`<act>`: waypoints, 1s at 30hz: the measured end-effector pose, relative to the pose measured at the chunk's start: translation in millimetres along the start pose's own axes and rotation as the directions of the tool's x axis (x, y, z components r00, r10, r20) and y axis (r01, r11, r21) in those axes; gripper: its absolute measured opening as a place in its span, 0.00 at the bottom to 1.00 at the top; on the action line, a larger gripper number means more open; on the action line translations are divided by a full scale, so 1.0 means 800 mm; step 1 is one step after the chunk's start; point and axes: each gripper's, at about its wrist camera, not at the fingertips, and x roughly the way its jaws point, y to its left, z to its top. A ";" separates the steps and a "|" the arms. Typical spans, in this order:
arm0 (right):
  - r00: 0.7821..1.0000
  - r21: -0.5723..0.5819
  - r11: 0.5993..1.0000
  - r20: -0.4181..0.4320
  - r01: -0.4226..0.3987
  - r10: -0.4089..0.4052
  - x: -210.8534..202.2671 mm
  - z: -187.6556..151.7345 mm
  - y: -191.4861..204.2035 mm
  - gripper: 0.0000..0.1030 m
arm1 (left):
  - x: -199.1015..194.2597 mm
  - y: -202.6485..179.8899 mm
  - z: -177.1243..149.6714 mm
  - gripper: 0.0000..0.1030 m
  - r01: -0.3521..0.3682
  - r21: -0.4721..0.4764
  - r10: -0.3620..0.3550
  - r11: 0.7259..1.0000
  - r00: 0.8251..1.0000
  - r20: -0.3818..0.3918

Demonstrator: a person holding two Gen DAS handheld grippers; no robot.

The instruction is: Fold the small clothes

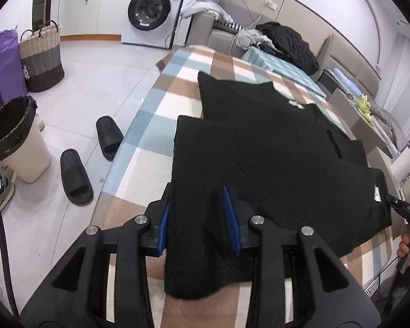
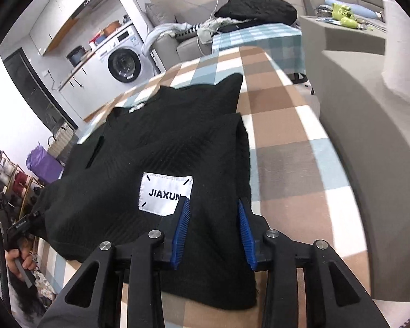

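A black knitted garment [image 1: 259, 147] lies spread on the checked table cover [image 1: 161, 109]; it also shows in the right wrist view [image 2: 161, 142] with a white JIAXUN label [image 2: 165, 192]. My left gripper [image 1: 196, 199] is open, its blue-padded jaws astride the garment's near left corner. My right gripper [image 2: 214, 207] is open, its jaws astride the near right corner, beside the label. Each gripper shows at the edge of the other's view, the right one [image 1: 404, 210] and the left one [image 2: 22, 225].
Two black slippers [image 1: 76, 175], a lined bin [image 1: 16, 139] and a woven basket [image 1: 42, 57] stand on the floor left of the table. A washing machine [image 1: 150, 11] is behind. A sofa with clothes [image 2: 257, 8] lies beyond the table's far end.
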 end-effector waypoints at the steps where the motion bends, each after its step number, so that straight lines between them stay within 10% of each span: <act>1: 1.000 0.000 1.000 0.009 -0.014 0.014 -0.003 0.001 -0.001 0.35 | -0.008 -0.003 -0.001 0.29 0.013 0.007 -0.013 1.000 1.000 0.014; 19: 1.000 -0.029 0.999 0.010 -0.015 0.015 0.007 0.009 0.017 0.35 | -0.006 -0.023 0.014 0.17 -0.037 0.046 0.036 0.998 0.999 0.032; 25: 1.000 -0.052 0.999 0.006 -0.009 0.010 0.005 0.008 0.019 0.35 | -0.024 -0.048 0.005 0.18 0.085 0.122 -0.089 0.989 0.996 0.026; 30: 1.000 -0.041 0.999 -0.007 -0.011 0.010 0.008 0.007 0.018 0.35 | -0.026 -0.079 -0.004 0.35 0.097 0.212 -0.102 0.972 0.995 0.013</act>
